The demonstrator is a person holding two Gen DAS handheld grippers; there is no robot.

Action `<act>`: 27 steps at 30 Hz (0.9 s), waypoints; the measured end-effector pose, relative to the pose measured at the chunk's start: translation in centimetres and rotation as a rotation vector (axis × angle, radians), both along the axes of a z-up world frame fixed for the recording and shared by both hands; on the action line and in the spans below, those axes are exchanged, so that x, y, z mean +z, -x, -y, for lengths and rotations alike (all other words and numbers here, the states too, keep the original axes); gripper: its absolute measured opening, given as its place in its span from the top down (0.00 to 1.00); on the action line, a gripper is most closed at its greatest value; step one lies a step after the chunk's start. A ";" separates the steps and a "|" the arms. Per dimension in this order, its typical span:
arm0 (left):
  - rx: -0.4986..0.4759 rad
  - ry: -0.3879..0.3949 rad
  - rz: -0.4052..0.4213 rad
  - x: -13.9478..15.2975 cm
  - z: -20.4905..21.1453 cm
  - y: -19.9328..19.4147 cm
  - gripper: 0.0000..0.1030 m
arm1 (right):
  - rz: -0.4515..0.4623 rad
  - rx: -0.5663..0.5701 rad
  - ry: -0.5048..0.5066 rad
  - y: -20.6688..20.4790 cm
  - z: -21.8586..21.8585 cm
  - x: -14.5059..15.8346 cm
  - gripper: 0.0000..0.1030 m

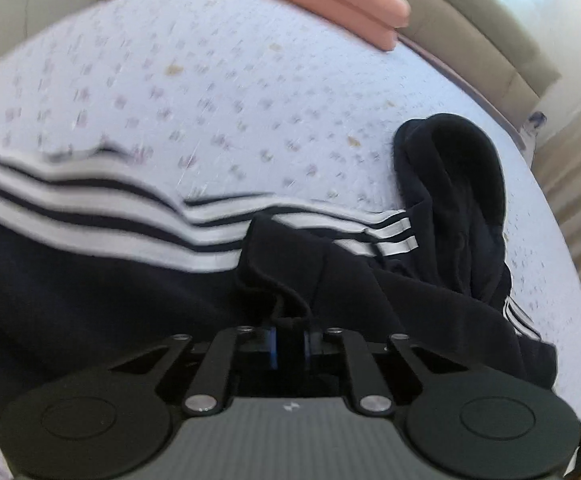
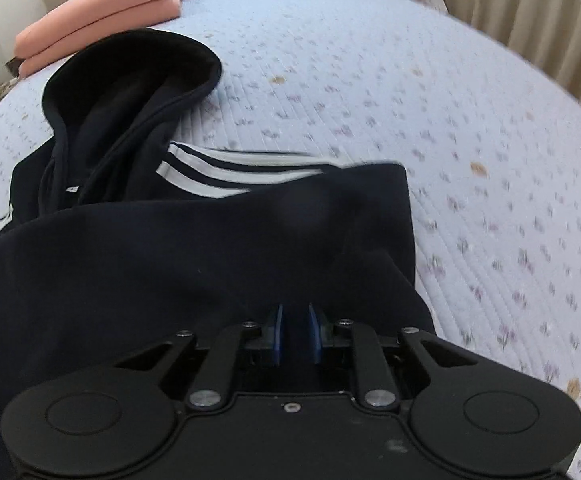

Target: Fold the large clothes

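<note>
Hoodie edges cut off, left claw pinching its bunched fabric, right claw clamped on hem.

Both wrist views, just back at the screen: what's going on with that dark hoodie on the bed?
A person is folding a black hoodie with white sleeve stripes, spread on a floral bedspread. The left gripper is pinched shut on a bunched fold of the fabric. The right gripper has dark cloth between its blue fingers too. The hood lies open toward a folded pink stack at the far edge.
</note>
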State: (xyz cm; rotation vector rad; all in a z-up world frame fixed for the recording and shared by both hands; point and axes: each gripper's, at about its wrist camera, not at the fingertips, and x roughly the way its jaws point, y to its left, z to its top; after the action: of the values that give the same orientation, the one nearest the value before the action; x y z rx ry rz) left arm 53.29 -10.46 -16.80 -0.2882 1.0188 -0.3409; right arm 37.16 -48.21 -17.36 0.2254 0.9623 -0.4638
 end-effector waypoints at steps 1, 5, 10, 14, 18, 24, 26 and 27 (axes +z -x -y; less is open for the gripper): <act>-0.008 0.010 0.031 0.7 -0.1 0.2 0.89 | 0.009 -0.002 -0.001 0.1 -0.3 0.1 0.81; 0.003 0.083 0.148 4.9 -1.8 1.2 0.89 | 0.077 0.030 -0.018 -0.6 -1.4 1.5 0.81; 0.028 -0.084 0.110 2.8 -3.4 1.4 0.84 | 0.107 0.087 -0.038 -1.5 -3.5 2.2 0.80; 0.008 -0.184 0.071 -0.7 -2.8 1.7 0.71 | -0.014 0.115 -0.053 -3.4 -4.8 -0.7 0.77; 0.097 -0.230 0.183 2.5 -3.4 3.4 0.59 | -0.057 0.152 0.002 -4.6 -5.9 -0.1 0.74; -0.048 -0.120 0.224 5.6 -0.5 5.0 0.67 | 0.056 0.213 -0.023 -4.6 -9.2 3.8 0.69; -0.139 -0.099 0.192 4.1 2.0 4.9 0.69 | 0.038 0.235 -0.045 -5.3 -10.4 3.4 0.67; -0.175 -0.095 0.165 2.8 3.1 4.8 0.70 | 0.018 0.240 -0.043 -5.8 -11.0 2.7 0.67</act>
State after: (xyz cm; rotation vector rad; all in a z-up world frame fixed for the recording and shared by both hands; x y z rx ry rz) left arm 48.53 -13.58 -13.97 -0.0828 0.8969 -0.4656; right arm 42.97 -37.25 -14.64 0.1503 0.9681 -0.2203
